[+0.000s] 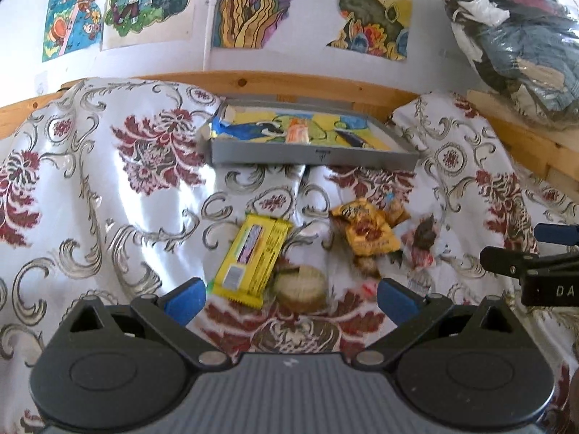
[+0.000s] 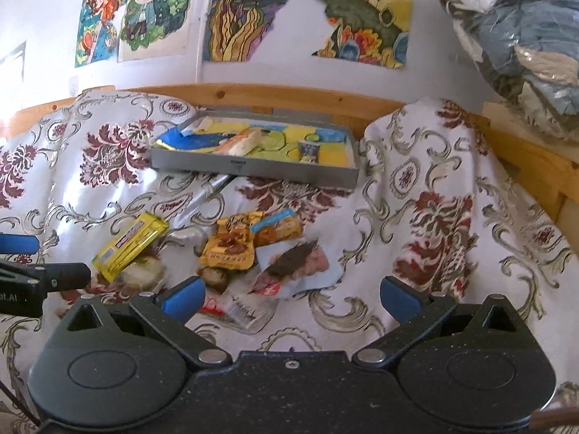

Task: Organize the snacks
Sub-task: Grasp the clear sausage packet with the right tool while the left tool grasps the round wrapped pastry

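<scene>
Both grippers open, holding nothing. Left gripper (image 1: 287, 294) sits right in front of the yellow bar (image 1: 251, 258), which lies on the bed cover (image 1: 108, 195) with its long axis running away and slightly right; round cookie (image 1: 300, 287) touches its near right side. Right gripper (image 2: 291, 294) faces the orange packet (image 2: 228, 249) and torn wrappers (image 2: 289, 264). Grey tray (image 1: 311, 153) lies farther back, already holding a few snacks. Left is nearer the bar. Packet print unreadable.
</scene>
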Action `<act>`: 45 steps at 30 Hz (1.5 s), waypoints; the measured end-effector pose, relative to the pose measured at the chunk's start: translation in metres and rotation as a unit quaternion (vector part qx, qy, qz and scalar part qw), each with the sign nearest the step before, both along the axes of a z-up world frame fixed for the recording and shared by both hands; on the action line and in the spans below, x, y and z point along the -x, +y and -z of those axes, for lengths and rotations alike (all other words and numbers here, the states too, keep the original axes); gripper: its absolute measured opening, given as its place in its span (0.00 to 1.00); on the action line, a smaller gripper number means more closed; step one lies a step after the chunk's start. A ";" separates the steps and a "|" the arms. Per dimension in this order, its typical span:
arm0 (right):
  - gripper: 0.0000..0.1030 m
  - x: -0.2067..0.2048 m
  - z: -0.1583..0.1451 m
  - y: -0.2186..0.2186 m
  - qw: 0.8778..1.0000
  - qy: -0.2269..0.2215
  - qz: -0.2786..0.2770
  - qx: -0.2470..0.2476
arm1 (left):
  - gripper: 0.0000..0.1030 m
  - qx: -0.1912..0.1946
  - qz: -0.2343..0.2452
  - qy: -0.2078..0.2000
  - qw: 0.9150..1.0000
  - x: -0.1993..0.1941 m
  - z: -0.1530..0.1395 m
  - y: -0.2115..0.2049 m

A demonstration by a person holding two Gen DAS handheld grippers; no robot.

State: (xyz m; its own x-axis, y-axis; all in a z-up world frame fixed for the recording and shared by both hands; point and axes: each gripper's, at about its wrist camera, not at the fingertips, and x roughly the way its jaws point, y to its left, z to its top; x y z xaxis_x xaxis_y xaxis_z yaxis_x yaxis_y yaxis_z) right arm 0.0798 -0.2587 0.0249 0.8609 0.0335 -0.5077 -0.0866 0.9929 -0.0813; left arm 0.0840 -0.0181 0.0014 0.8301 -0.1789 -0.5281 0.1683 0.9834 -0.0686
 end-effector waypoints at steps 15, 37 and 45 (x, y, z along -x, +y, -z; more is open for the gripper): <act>0.99 -0.001 0.011 0.006 1.000 0.028 -0.007 -0.006 | 1.00 -0.018 -0.002 0.020 1.000 -0.001 0.008 -0.003; 0.99 -0.017 0.029 0.015 0.999 0.042 -0.010 0.001 | 1.00 -0.026 0.012 0.040 0.999 -0.024 0.016 -0.001; 0.99 -0.025 0.036 0.018 0.999 0.037 -0.011 0.013 | 1.00 -0.025 0.015 0.040 0.999 -0.034 0.017 0.004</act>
